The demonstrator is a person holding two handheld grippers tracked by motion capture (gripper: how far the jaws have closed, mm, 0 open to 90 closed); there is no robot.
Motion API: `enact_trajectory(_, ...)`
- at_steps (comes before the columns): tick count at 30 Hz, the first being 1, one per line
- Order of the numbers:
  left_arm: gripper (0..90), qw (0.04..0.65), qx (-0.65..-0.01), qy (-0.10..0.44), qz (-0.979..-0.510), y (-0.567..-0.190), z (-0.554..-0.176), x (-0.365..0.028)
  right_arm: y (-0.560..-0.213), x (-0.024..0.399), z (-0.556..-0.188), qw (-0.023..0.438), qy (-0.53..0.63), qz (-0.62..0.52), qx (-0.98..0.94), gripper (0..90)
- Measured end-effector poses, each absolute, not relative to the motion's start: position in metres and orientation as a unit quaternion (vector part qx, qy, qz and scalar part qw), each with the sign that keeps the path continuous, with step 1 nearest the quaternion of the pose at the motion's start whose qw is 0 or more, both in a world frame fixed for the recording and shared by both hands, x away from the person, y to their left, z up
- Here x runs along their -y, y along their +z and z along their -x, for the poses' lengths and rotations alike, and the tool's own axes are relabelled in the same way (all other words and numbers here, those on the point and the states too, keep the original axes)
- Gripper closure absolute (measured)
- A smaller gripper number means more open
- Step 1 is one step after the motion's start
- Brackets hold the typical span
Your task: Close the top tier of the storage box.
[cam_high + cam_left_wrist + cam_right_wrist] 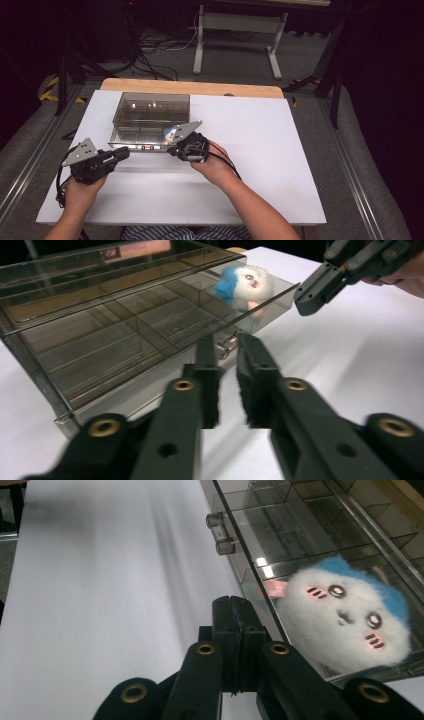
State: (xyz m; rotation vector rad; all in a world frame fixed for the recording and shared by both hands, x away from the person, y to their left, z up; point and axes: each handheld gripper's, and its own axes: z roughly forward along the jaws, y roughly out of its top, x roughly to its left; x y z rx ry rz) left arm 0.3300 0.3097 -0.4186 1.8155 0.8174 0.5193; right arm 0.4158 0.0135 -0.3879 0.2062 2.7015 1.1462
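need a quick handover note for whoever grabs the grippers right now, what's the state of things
Left gripper: jaws nearly together, a narrow gap showing between the pads, tips at the small metal latch on the front wall of the clear compartment box; whether they pinch it I cannot tell.
Right gripper: shut, holding nothing, at the box's front right corner beside the lid's edge.
Plush toy: white with blue top, lying inside the front right compartment.
Box sits on the white table, lid down.
Done: toy is in the box, lid lowered.
Left: probably fastening the latch, then backing both grippers away.
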Motion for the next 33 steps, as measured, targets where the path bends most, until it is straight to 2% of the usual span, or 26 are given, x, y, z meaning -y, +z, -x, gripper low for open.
enact_trajectory(2,90.0,0.51,-0.349,0.216,-0.756,-0.418,-0.331,-0.309,-0.39,-0.016,-0.415,0.103,0.385,-0.07,-0.914,90.0)
enact_trajectory(16,90.0,0.486,-0.383,0.206,-0.758,-0.423,-0.34,-0.307,-0.403,-0.028,-0.414,0.119,0.381,-0.089,-0.913,90.0)
enact_trajectory(33,90.0,0.458,-0.427,0.227,-0.746,-0.429,-0.347,-0.306,-0.41,-0.036,-0.418,0.138,0.386,-0.11,-0.905,90.0)
